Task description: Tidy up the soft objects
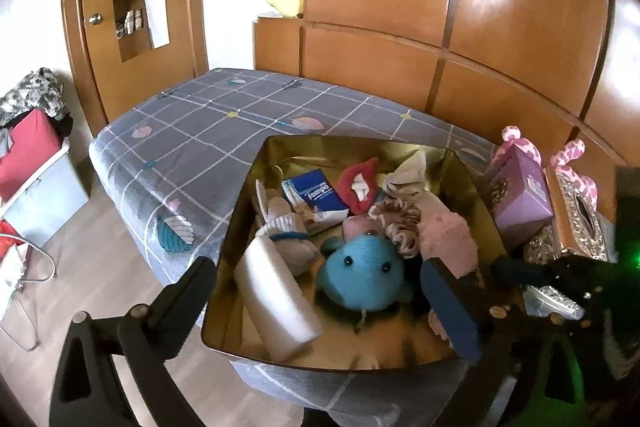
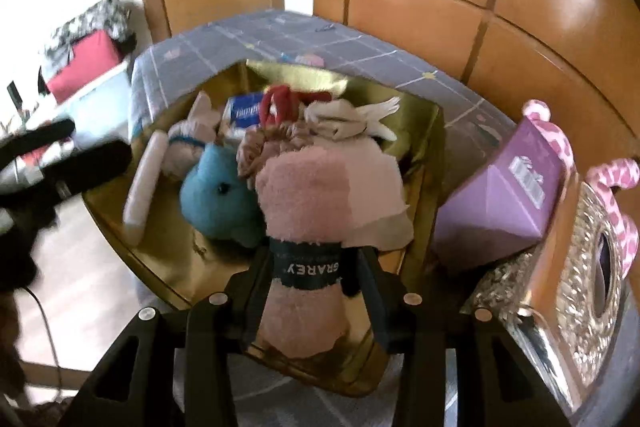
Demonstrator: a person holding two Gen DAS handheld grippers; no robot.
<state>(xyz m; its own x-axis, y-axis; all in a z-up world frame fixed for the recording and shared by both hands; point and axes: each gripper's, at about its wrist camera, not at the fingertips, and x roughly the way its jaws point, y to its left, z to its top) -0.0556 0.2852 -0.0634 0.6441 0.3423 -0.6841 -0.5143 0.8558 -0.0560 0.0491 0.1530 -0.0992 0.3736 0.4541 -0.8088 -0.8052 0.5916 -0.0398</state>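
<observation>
A gold tin box (image 1: 236, 227) (image 2: 424, 163) sits on the grey checked bed. It holds a blue plush toy (image 1: 360, 275) (image 2: 216, 195), a white roll (image 1: 276, 299) (image 2: 144, 175), a tissue pack (image 1: 312, 193), red plush lips (image 1: 358, 183), a beige scrunchie (image 1: 400, 223) and other soft items. My right gripper (image 2: 312, 267) is shut on a rolled pink towel (image 2: 316, 195) with a dark band, holding it over the box; it also shows in the left wrist view (image 1: 448, 239). My left gripper (image 1: 320, 291) is open and empty at the box's near edge.
A purple carton (image 1: 520, 195) (image 2: 504, 203), pink patterned bags (image 2: 616, 187) and a silver ornate tissue box (image 1: 580, 219) (image 2: 592, 287) stand right of the tin. A wooden wardrobe (image 1: 440, 7) backs the bed (image 1: 192, 131). A bin with red cloth (image 1: 32, 163) is on the floor at left.
</observation>
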